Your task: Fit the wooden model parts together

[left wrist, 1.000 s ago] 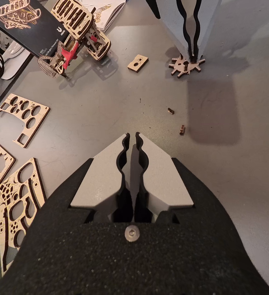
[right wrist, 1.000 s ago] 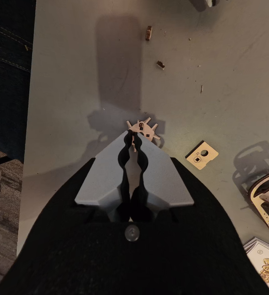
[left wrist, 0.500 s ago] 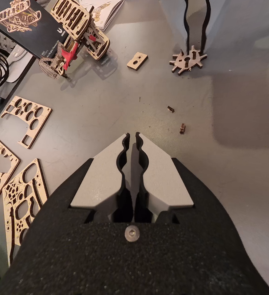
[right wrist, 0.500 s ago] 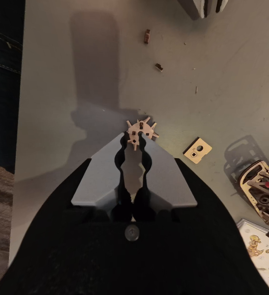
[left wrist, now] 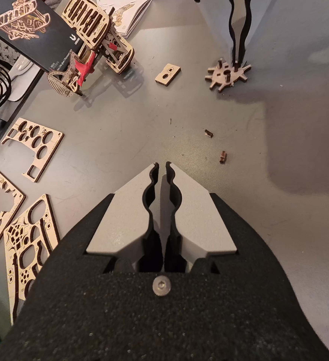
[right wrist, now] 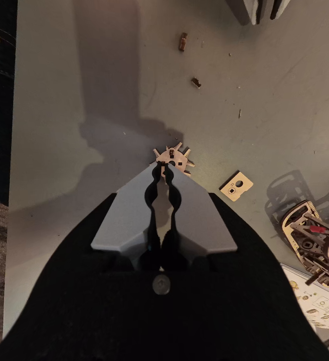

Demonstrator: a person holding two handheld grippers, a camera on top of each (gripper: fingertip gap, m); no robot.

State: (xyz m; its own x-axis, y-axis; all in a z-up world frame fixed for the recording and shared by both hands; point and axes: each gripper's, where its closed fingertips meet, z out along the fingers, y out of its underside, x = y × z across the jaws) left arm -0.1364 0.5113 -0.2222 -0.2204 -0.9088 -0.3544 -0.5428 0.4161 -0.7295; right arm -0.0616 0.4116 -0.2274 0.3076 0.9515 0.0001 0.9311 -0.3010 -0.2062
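Note:
A spiked wooden wheel (left wrist: 221, 75) (right wrist: 176, 159) lies flat on the grey table with small pegs standing in its slots. My right gripper (right wrist: 162, 166) is shut on one small peg at the wheel's near edge; it also shows in the left wrist view (left wrist: 238, 58), pointing straight down onto the wheel. My left gripper (left wrist: 161, 165) is shut and empty above bare table, well short of the wheel. Two loose pegs (left wrist: 208, 133) (left wrist: 222, 156) lie between the grippers. A small square plate (left wrist: 167, 74) (right wrist: 236, 185) with two holes lies next to the wheel.
A half-built wooden biplane (left wrist: 93, 48) (right wrist: 312, 240) stands beyond the plate. Punched-out plywood sheets (left wrist: 32, 150) (left wrist: 23, 244) lie to the left, with a black box (left wrist: 27, 29), a booklet (left wrist: 128, 17) and cables. The table edge (right wrist: 13, 136) runs left of the right gripper. The gap from one gripper's tips to the other's is roughly 12 cm. To reach the small square plate (left wrist: 167, 74) in a straight line is about 8 cm for my right fingers, about 12 cm for my left. It turns up in the right wrist view (right wrist: 236, 185) as well.
My right gripper was open around the wheel half a second ago and has closed on a peg at its edge. The left gripper stayed shut and shifted slightly.

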